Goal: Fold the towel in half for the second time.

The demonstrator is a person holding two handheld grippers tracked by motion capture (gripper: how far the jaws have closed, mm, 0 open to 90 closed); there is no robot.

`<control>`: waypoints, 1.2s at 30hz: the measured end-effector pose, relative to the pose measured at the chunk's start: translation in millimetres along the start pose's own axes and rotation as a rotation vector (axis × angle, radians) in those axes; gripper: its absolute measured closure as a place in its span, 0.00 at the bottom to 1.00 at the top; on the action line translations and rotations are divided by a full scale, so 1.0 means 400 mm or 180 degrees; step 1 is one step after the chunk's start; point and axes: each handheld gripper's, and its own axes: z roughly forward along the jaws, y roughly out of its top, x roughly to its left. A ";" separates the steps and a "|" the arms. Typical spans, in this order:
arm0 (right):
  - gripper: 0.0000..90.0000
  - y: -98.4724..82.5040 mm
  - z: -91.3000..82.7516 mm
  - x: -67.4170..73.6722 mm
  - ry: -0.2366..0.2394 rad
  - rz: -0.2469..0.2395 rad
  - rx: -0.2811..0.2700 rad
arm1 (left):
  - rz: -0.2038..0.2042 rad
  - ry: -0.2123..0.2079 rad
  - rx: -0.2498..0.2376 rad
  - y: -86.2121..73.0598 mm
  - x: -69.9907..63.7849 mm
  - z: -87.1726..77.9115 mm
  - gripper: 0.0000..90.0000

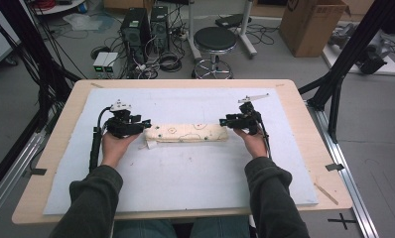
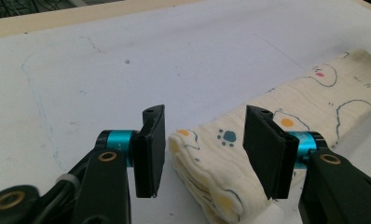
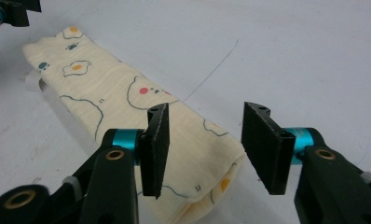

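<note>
A folded cream cloth printed with fried eggs and paw marks lies as a long roll across the middle of the white mat. My left gripper is at its left end. In the left gripper view the jaws stand open astride that end of the cloth, with a gap beside the left pad. My right gripper is at the cloth's right end. In the right gripper view its jaws stand open over the folded end of the cloth and do not press on it.
The mat covers most of a wooden table, leaving a bare border. On the floor beyond the far edge stand a black stool, computer towers with cables and a cardboard box. Black frame posts rise at both sides.
</note>
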 end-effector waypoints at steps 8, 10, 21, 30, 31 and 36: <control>0.49 0.003 -0.024 0.004 -0.0007 0.0025 -0.0073 | -0.0025 -0.0044 -0.0035 0.004 0.002 -0.018 0.46; 0.48 0.003 -0.028 0.003 -0.0012 0.0046 -0.0093 | -0.0034 -0.0059 -0.0026 0.005 0.001 -0.021 0.45; 0.38 0.004 -0.054 0.016 -0.0016 0.0063 -0.0214 | 0.0003 -0.0154 -0.0090 0.012 -0.012 -0.051 0.44; 0.32 0.007 -0.062 0.033 0.0017 0.0000 -0.0246 | 0.0106 -0.0225 -0.0067 0.013 -0.028 -0.061 0.42; 0.32 0.008 -0.062 0.035 0.0023 -0.0006 -0.0250 | 0.0120 -0.0227 -0.0061 0.013 -0.030 -0.062 0.42; 0.28 0.009 -0.071 0.045 0.0063 -0.0020 -0.0271 | 0.0166 -0.0256 -0.0074 0.013 -0.039 -0.074 0.42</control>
